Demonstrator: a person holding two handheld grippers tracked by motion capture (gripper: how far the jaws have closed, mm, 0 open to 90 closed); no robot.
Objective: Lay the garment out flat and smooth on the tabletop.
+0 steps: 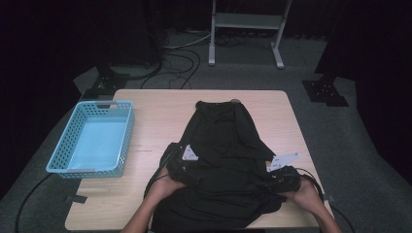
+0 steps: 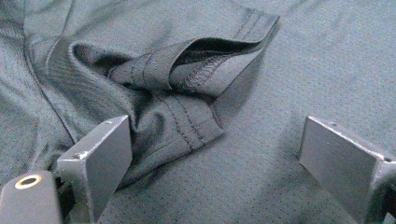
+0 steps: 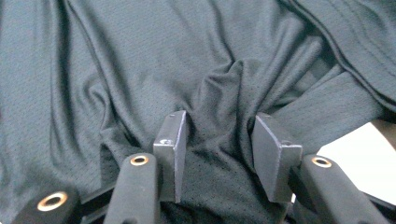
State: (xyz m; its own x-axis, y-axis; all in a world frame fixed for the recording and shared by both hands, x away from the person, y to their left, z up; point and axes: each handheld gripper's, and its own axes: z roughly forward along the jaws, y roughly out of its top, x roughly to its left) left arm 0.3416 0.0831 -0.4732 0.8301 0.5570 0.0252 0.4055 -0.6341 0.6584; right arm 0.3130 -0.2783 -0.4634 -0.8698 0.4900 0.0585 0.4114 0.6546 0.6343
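Observation:
A black mesh garment (image 1: 223,145) lies spread and rumpled on the wooden table (image 1: 155,107). My left gripper (image 1: 183,167) rests at its left side, held by a hand. In the left gripper view the left gripper (image 2: 215,154) is open wide just above the cloth, and a folded, stitched hem (image 2: 187,74) lies ahead between its jaws. My right gripper (image 1: 278,177) sits at the garment's right edge. In the right gripper view the right gripper (image 3: 219,154) has its jaws partly closed and pushed down into the cloth, with a raised fold (image 3: 219,93) bunched between them.
A light blue perforated basket (image 1: 97,141) stands empty on the table's left side. Cables trail from both grippers over the front edge. A white metal stand (image 1: 245,29) is on the floor beyond the table. Bare table surface (image 3: 359,154) shows at the garment's right edge.

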